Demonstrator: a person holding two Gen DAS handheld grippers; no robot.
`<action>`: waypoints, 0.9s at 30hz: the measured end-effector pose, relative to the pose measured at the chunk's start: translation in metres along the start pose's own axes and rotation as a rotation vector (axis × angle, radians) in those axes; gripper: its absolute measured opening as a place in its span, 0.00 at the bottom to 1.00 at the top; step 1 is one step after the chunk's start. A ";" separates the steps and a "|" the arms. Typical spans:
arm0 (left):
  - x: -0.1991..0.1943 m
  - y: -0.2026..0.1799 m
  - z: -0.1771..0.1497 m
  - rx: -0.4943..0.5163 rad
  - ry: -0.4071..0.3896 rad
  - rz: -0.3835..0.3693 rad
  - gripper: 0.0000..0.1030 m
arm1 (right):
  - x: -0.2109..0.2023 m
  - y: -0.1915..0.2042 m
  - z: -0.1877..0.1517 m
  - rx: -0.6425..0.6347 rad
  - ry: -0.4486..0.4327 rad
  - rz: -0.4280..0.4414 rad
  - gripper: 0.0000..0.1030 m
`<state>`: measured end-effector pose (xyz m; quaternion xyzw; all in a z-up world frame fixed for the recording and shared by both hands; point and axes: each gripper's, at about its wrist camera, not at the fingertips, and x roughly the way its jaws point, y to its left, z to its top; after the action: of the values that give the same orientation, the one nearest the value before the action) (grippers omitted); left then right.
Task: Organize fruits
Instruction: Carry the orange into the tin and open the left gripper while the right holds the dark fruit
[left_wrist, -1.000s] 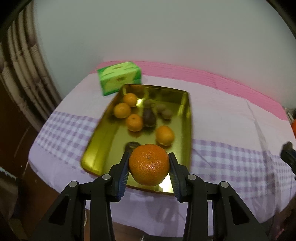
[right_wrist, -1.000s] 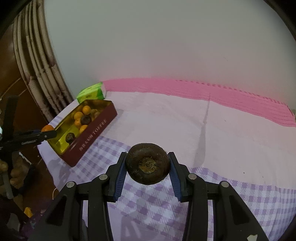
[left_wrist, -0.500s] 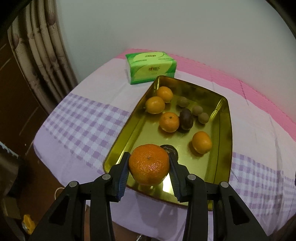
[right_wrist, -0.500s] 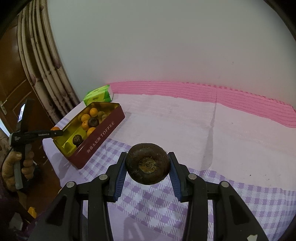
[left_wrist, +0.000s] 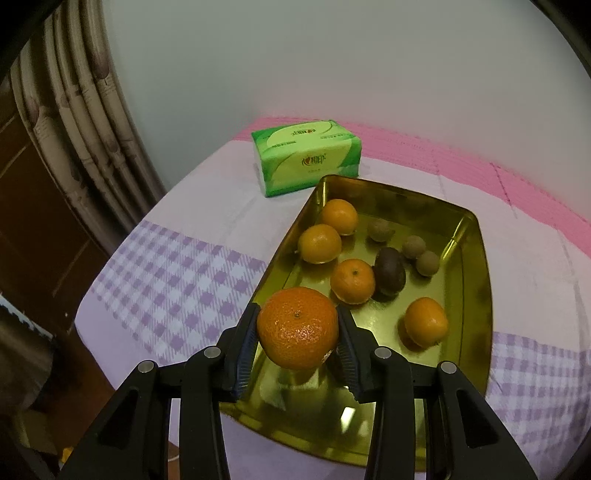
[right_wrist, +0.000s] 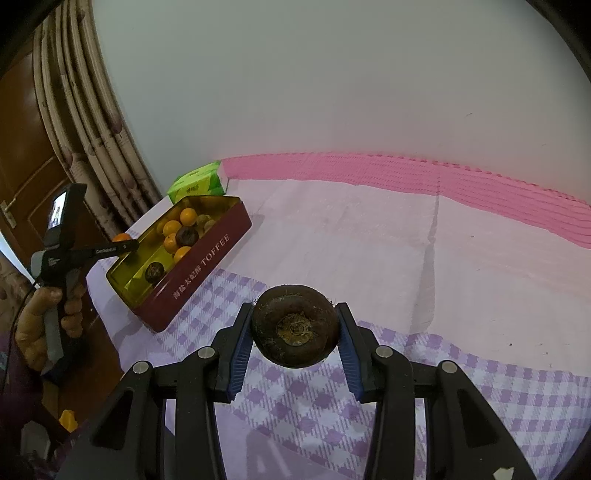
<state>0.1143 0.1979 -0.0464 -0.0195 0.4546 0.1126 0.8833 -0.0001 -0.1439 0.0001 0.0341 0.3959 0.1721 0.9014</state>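
My left gripper (left_wrist: 297, 330) has its jaws closed only as far as the tangerine (left_wrist: 297, 328) allows, the blue pads pressing both sides of the fruit and holding it in the air above the near left corner of the gold-lined tin (left_wrist: 476, 280). Inside the tin lie four smaller tangerines (left_wrist: 352, 280), a dark oval fruit (left_wrist: 388, 271) just right of the middle one, and three small brown round fruits (left_wrist: 427, 263) toward the far right. A green tissue pack (left_wrist: 306, 160) sits on the bench (left_wrist: 177, 273) just beyond the tin's far left corner; the bench wears a lilac checked cloth with a pink strip along the far edge. My right gripper (right_wrist: 294, 334) grips a dark brown, flattened round fruit (right_wrist: 294, 326) the same way, jaws partly closed and tight against its sides, above the checked cloth and well to the right of the tin. From this side the tin's outer wall is dark red and reads TOFFEE. A hand (right_wrist: 40, 325) at far left holds the other gripper's handle.
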 end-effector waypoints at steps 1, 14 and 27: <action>0.002 -0.001 0.000 0.007 0.001 0.007 0.40 | 0.001 0.000 0.000 -0.002 0.001 0.000 0.39; 0.024 -0.007 0.004 0.057 0.020 0.040 0.41 | 0.006 0.004 -0.003 -0.008 0.023 0.000 0.39; 0.024 -0.013 0.005 0.102 -0.012 0.076 0.41 | 0.012 0.010 -0.006 -0.017 0.045 0.005 0.39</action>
<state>0.1348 0.1899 -0.0633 0.0434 0.4548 0.1227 0.8810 0.0001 -0.1309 -0.0103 0.0234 0.4146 0.1782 0.8921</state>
